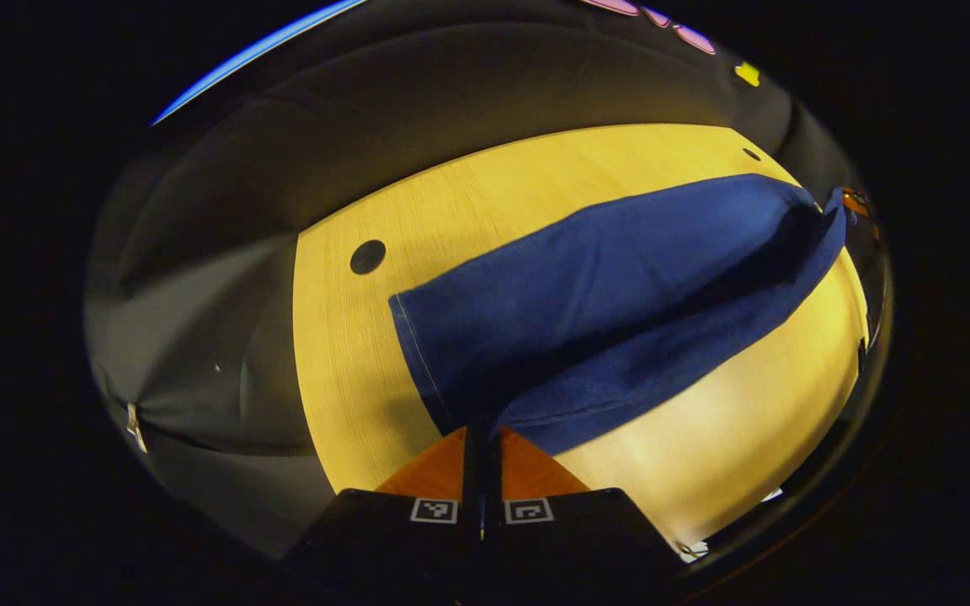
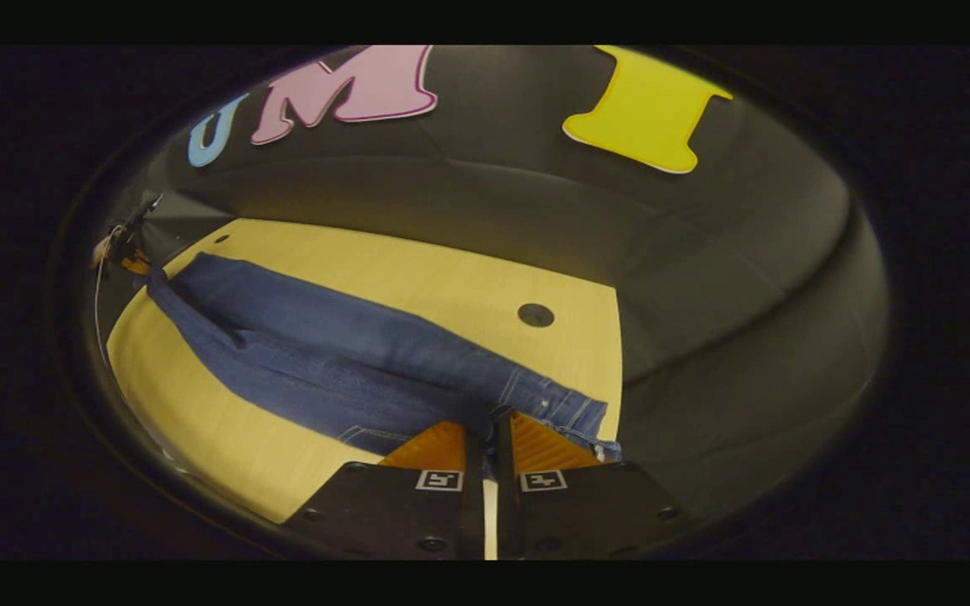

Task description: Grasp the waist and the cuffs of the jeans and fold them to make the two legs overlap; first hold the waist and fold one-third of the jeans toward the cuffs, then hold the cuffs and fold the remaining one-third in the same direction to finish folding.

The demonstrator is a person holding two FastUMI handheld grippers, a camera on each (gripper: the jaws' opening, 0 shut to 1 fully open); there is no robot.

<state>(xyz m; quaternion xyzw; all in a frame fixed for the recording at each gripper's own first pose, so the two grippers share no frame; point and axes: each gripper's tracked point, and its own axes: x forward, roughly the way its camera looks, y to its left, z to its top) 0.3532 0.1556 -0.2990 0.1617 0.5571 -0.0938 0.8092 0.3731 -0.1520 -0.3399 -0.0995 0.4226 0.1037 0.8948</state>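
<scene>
Two grippers hold the long blue denim jeans [image 1: 620, 295] by opposite ends, so the cloth spans the pale yellow wooden table [image 1: 350, 353] and one leg can be carried over the other. In the left gripper view, the left gripper [image 1: 481, 438] at six o'clock is closed on the cuff end, the fabric running off toward two o'clock. In the right gripper view, the right gripper [image 2: 489, 425] at six o'clock pinches the waist, the legs stretching toward ten o'clock, where the other gripper grips the far cuff. Judging by this, the leg-overlap fold is underway.
</scene>
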